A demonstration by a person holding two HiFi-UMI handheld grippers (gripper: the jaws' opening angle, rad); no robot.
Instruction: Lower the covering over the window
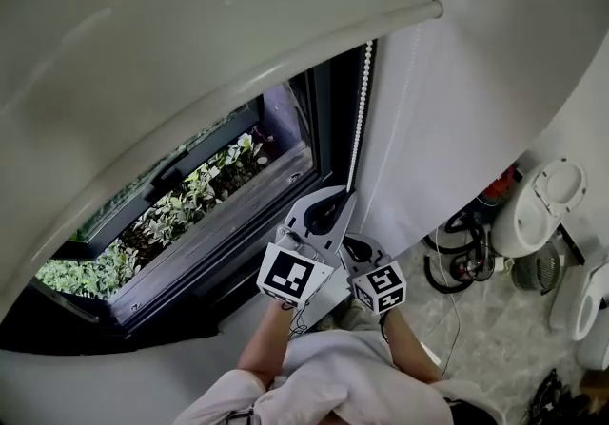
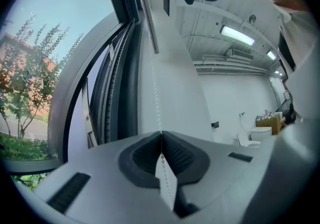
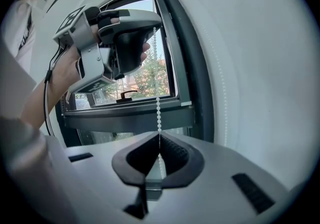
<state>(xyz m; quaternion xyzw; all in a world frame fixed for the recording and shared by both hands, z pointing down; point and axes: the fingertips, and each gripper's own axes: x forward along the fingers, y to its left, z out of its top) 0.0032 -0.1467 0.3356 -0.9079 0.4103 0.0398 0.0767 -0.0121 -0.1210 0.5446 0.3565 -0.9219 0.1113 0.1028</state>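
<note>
Left gripper (image 2: 161, 135): I am clamping its jaws on the bead chain (image 1: 361, 105) beside the window (image 1: 205, 190).
Right gripper (image 3: 159, 135): I am pinching the same chain, lower down.

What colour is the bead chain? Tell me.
White. The bead chain shows best in the right gripper view, against the dark window frame.

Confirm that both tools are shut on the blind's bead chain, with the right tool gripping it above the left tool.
Wrong on one point: the right tool grips the bead chain below the left tool, not above it. The right gripper view shows the chain running down from the left tool into the right tool's closed jaws. Both are indeed shut on it.
</note>
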